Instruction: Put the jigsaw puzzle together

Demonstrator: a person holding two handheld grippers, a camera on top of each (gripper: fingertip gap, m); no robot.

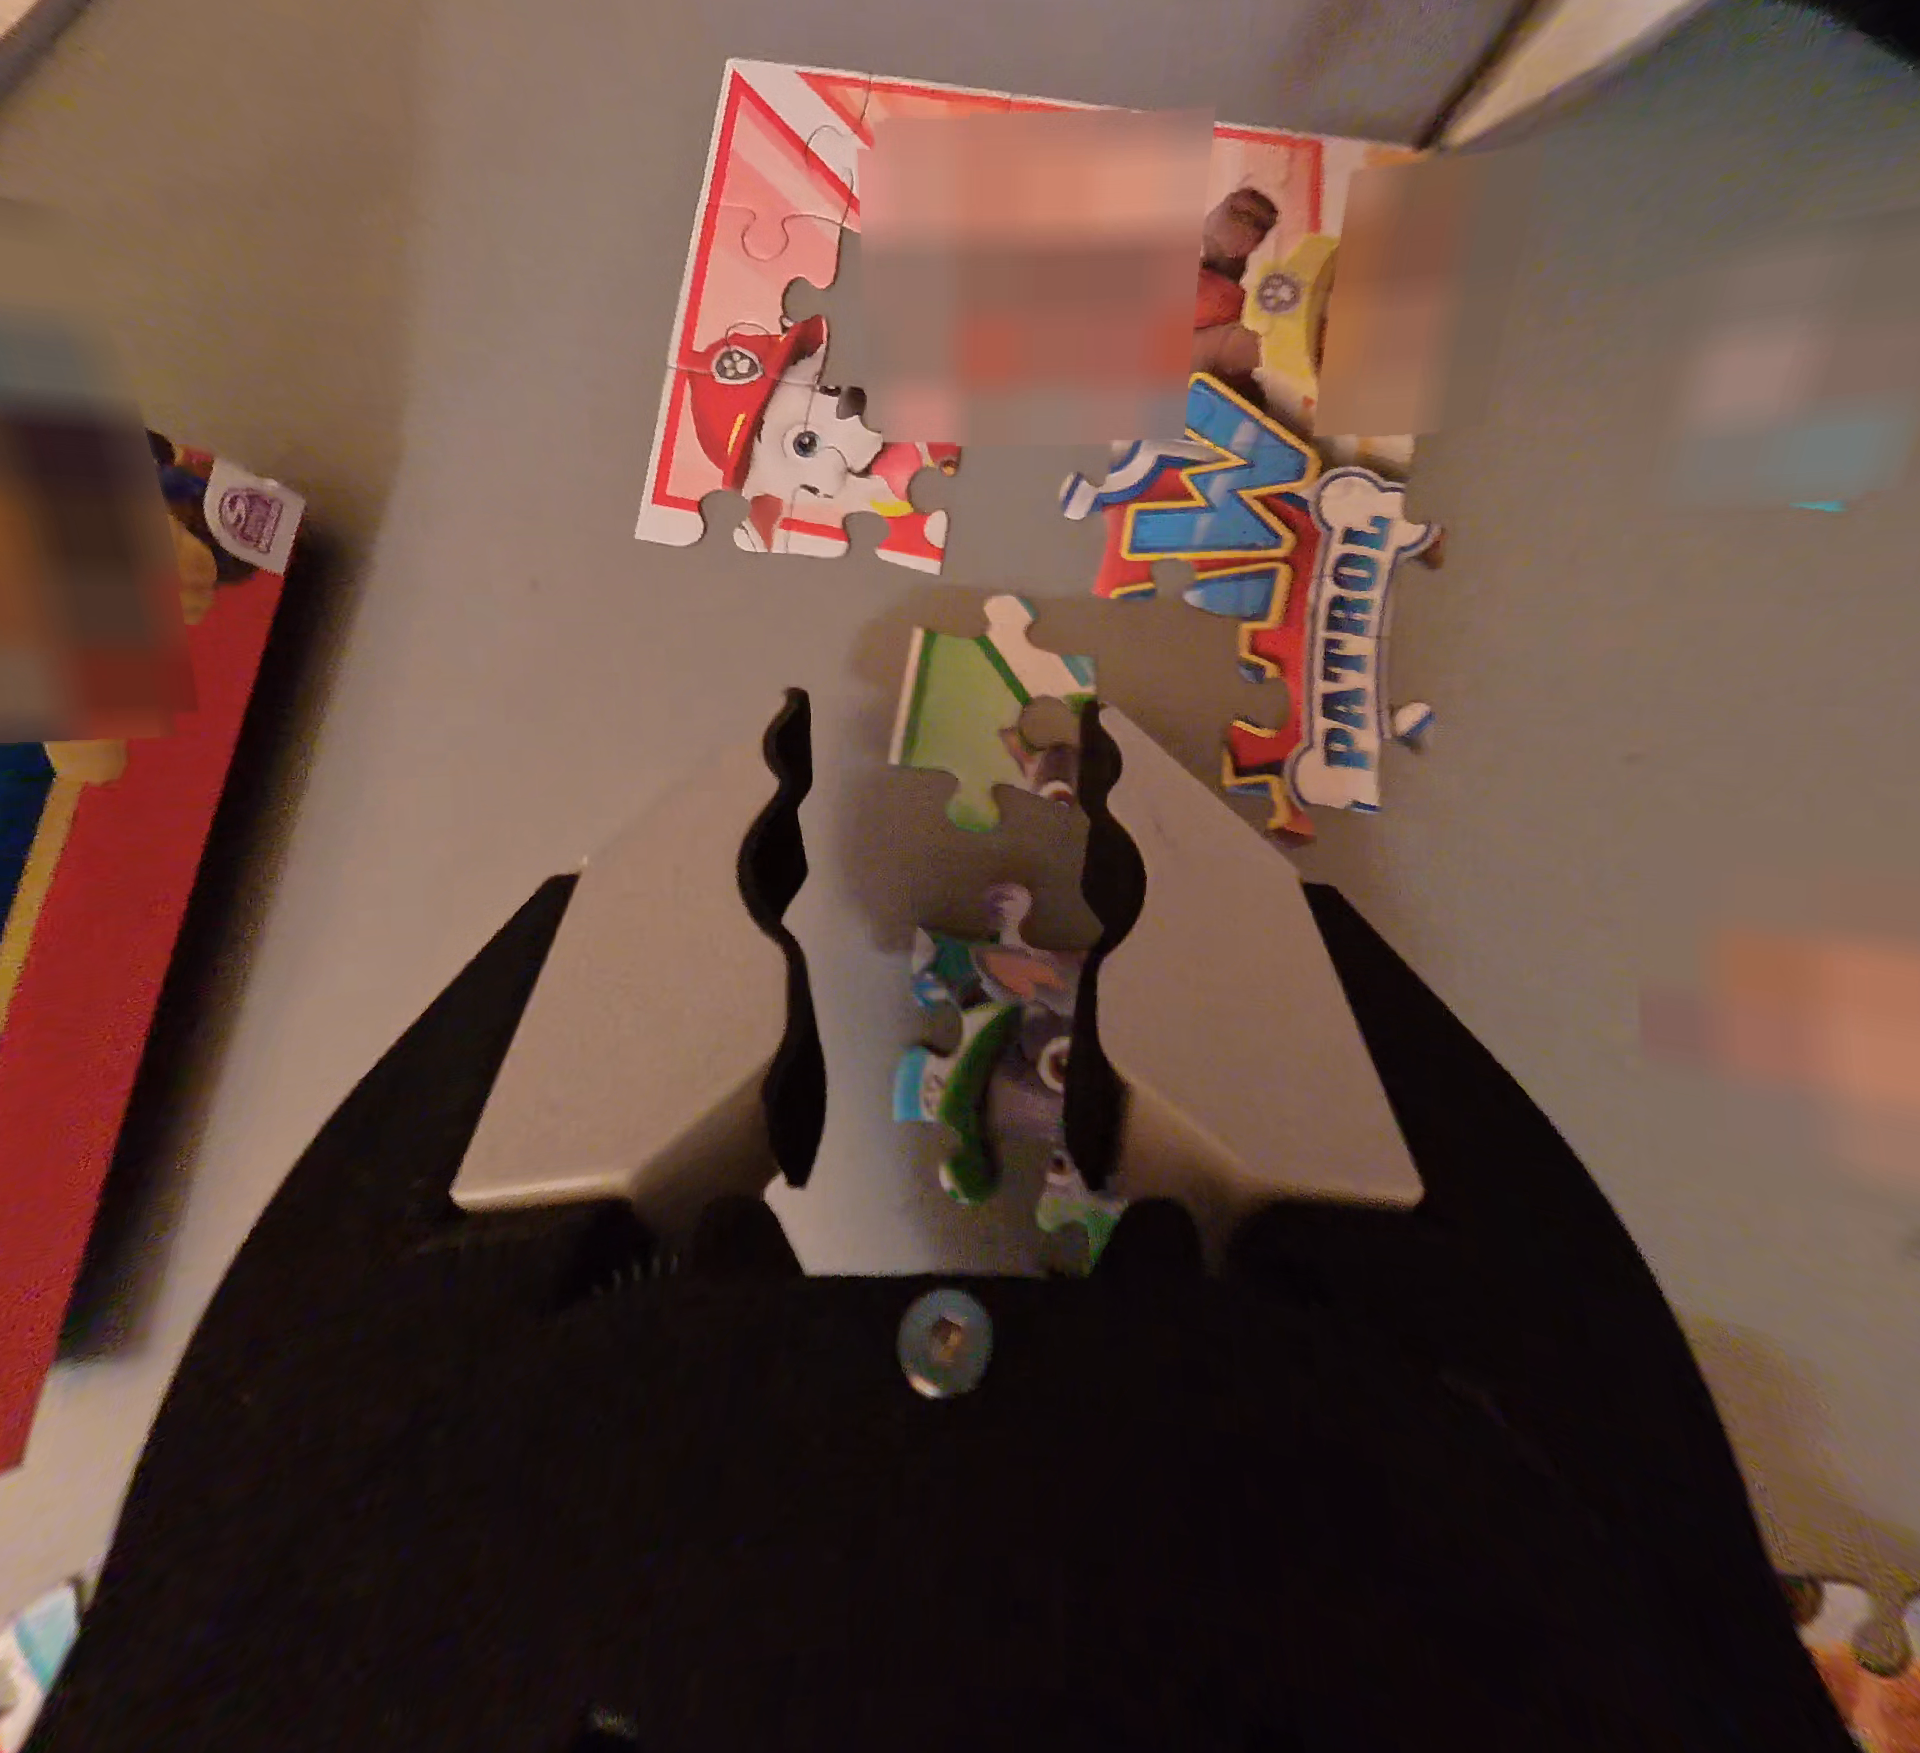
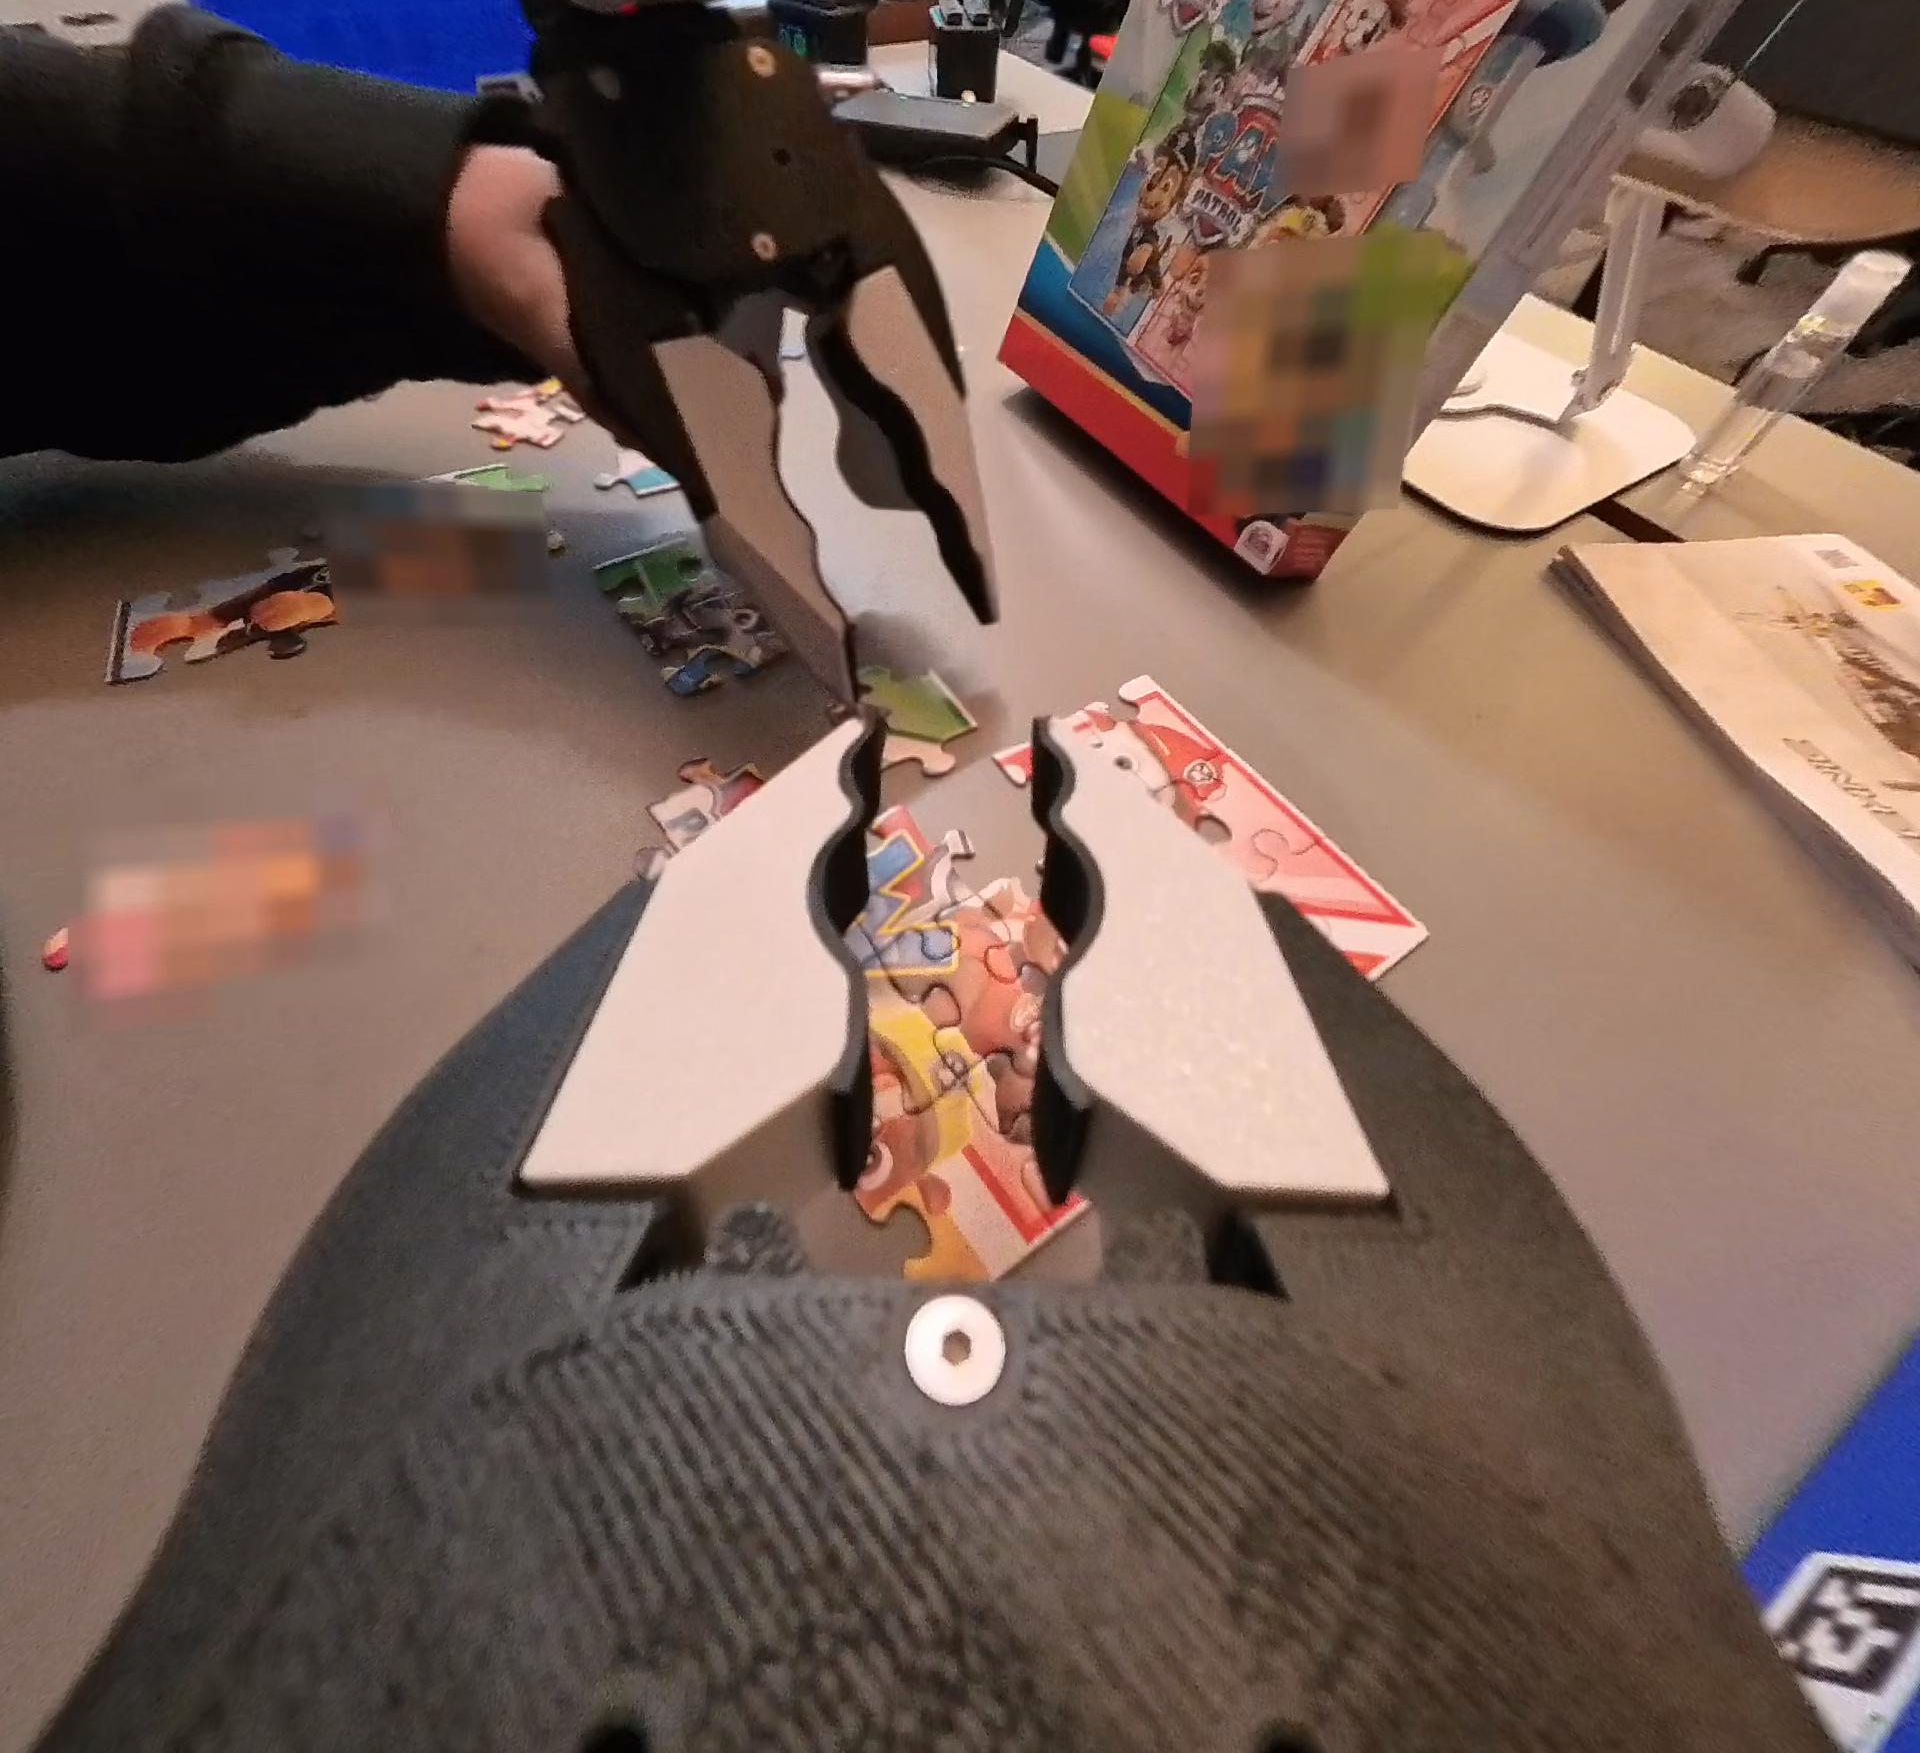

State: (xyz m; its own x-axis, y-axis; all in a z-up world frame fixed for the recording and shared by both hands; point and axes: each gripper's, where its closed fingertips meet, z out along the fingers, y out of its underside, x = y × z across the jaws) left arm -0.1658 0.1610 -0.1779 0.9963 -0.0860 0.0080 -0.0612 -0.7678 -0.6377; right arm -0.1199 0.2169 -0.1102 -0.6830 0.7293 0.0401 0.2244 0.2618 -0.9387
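Observation:
My left gripper [image 1: 940, 706] is open and empty, low over the grey table [image 1: 468, 456]. A loose green puzzle piece [image 1: 966, 716] lies flat on the table between its fingertips, by the right finger. In the right wrist view the left gripper [image 2: 920, 654] points down, with one tip at the edge of the green piece [image 2: 914, 701]. My right gripper [image 2: 958, 724] is open and empty, above the partly joined puzzle [image 2: 1299, 862] with its red border. That puzzle [image 1: 758, 249] lies just beyond the green piece. A small cluster of joined pieces [image 1: 987, 1059] lies under the left gripper.
A puzzle box [image 2: 1195, 197] stands at the back right; its red side [image 1: 125, 872] is at the left in the left wrist view. A booklet [image 2: 1766, 664] and a white stand [image 2: 1558, 446] are at the right. Loose pieces [image 2: 223, 617] lie at the left. Left tips to right tips: about 10 cm.

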